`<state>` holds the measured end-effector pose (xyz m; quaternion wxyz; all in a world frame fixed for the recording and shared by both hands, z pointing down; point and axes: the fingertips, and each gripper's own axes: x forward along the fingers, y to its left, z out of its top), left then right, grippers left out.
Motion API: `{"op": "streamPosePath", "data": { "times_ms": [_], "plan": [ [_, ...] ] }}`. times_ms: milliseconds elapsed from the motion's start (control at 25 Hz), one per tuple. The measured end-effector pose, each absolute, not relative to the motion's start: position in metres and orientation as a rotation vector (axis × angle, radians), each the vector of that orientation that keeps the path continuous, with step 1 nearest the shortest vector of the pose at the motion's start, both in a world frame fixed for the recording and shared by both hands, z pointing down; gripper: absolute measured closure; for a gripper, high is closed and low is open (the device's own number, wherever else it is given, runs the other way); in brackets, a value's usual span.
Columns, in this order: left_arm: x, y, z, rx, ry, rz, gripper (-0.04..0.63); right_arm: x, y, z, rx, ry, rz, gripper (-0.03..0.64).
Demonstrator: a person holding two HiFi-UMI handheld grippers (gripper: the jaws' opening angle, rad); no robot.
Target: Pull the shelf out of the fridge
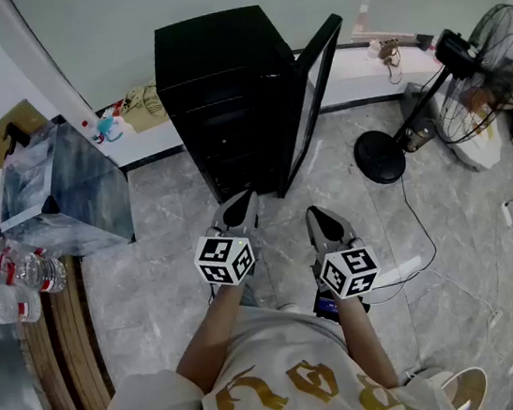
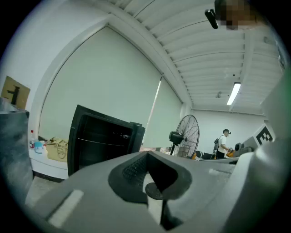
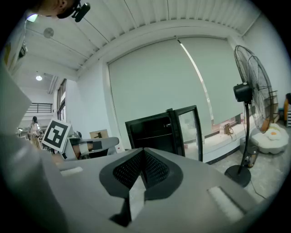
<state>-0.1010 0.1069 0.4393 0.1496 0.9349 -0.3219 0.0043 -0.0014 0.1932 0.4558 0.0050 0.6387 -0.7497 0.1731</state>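
We hold both tongs shut and empty. In the left gripper view the two dark ribbed pads of the left gripper (image 2: 148,155) meet at their tips with nothing between them, and the right gripper (image 3: 143,154) shows the same in its own view. From the head view, the left gripper (image 1: 240,207) and the right gripper (image 1: 327,222) point forward side by side, each with its marker cube behind the jaws, and neither touches anything. Ahead of them, clear of both tips, stands the fridge (image 1: 220,81). It is a small black cabinet on the pale marbled floor (image 1: 167,278), set against the low white ledge along the wall. Its glass door (image 1: 313,96) is swung open on the right side, so the front is open to us. The inside is dark. The shelf (image 2: 100,141) is in the cabinet, and we see it only as a thin pale line running across the opening, roughly halfway up and level. The right gripper view shows the same line (image 3: 152,136) behind the open door. We cannot tell its material or whether anything rests on it. To the left of the fridge sits a grey box (image 1: 60,189) with a shiny wrapped surface, and near it lie some clear water bottles (image 1: 20,270). To the right stands a black pedestal fan (image 1: 480,73) with its cable trailing over the floor.
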Motion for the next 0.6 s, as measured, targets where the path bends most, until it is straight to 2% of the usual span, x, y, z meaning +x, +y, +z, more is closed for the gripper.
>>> {"op": "streamPosePath", "data": {
  "times_ms": [200, 600],
  "plan": [
    [-0.099, 0.132, 0.417, 2.687, -0.938, -0.143, 0.595, 0.005, 0.214, 0.449, 1.991, -2.373, 0.538, 0.597],
    [-0.105, 0.14, 0.421, 2.603, -1.04, -0.121, 0.595, 0.014, 0.224, 0.433, 1.984, -2.445, 0.517, 0.597]
  ]
}}
